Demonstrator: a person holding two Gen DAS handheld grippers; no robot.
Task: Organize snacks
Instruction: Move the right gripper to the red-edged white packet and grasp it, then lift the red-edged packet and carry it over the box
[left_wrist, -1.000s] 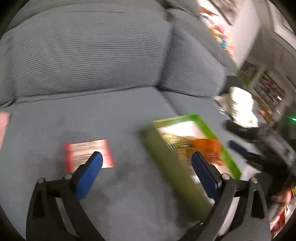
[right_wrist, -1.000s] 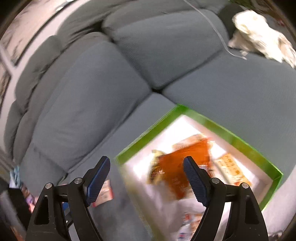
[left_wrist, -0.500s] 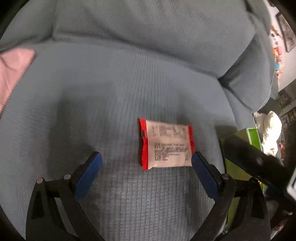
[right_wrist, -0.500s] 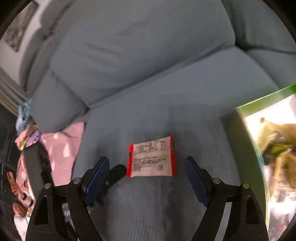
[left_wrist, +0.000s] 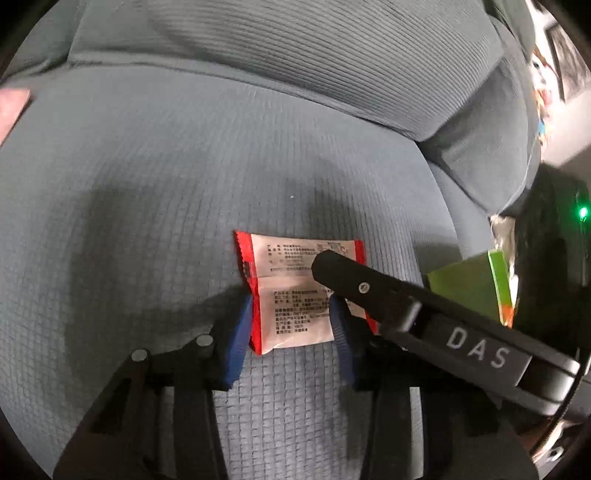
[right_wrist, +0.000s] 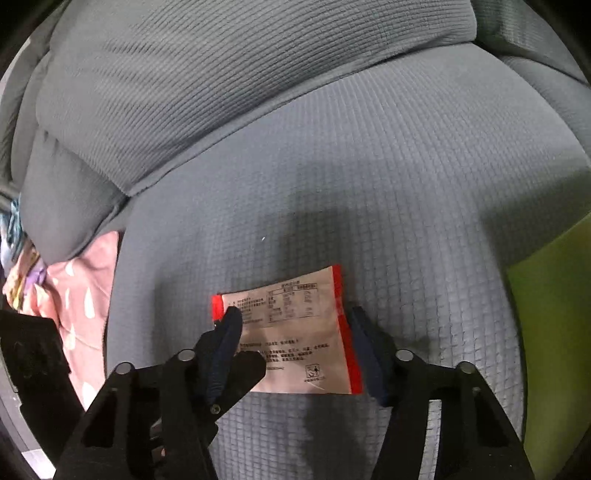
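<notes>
A red-and-white snack packet (left_wrist: 291, 291) lies printed side up on the grey sofa seat, also in the right wrist view (right_wrist: 295, 332). My left gripper (left_wrist: 291, 332) has its blue pads against both long sides of the packet's near half and pinches it. My right gripper (right_wrist: 295, 343) straddles the packet from the other end, its jaws narrowed at the red edges; its black finger (left_wrist: 343, 273) lies across the packet in the left wrist view. The green box (left_wrist: 469, 284) stands to the right.
The green box's wall (right_wrist: 554, 317) fills the right edge of the right wrist view. A pink patterned cloth (right_wrist: 85, 295) lies at the seat's left end. The sofa's back cushions (left_wrist: 295, 55) rise behind the packet.
Both grippers have moved from the green box to the packet on the seat and closed in around it from wide open. The left pads now press the packet's sides.
</notes>
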